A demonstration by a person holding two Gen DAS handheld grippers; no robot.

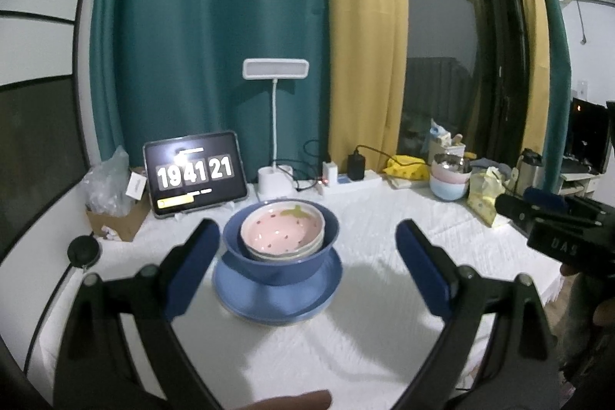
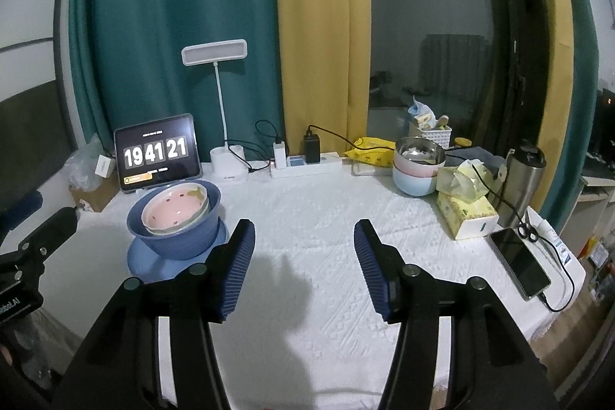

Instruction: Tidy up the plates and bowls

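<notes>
Two grippers idle, jaws apart and empty: my left gripper (image 1: 307,264) faces the round blue plate (image 1: 276,289) bearing the deep blue bowl (image 1: 280,248) and pink speckled bowl (image 1: 282,229) dead ahead, nearer than my right gripper (image 2: 303,264).

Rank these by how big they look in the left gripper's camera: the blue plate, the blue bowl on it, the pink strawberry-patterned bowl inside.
1. Round blue plate, widest, at the bottom.
2. Deep blue bowl standing on it.
3. Pink strawberry-patterned bowl nested inside, smallest.
They are stacked together, so nearness hardly skews this.
</notes>
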